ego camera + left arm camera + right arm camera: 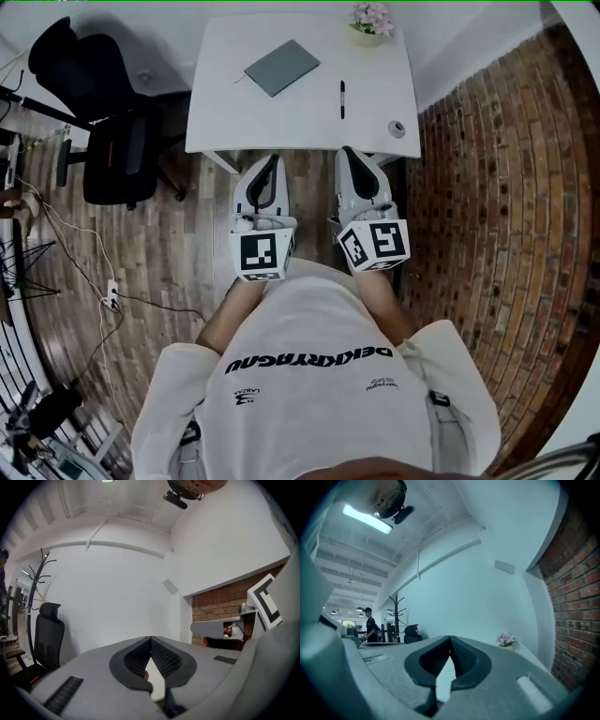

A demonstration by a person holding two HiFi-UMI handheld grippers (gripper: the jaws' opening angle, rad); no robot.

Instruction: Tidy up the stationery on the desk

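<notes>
A white desk (281,117) stands ahead in the head view. On it lie a grey notebook (281,67), a black pen (342,98) and a small round roll of tape (397,128). My left gripper (271,164) and right gripper (352,157) are held level side by side just short of the desk's near edge, both shut with nothing between the jaws. In the left gripper view the left gripper (151,641) has its tips together; the right gripper (450,641) looks the same in the right gripper view.
A pot of pink flowers (371,22) sits at the desk's far right corner. A black office chair (112,122) stands left of the desk. A brick wall (497,197) runs along the right. Cables lie on the wooden floor (103,281) at left.
</notes>
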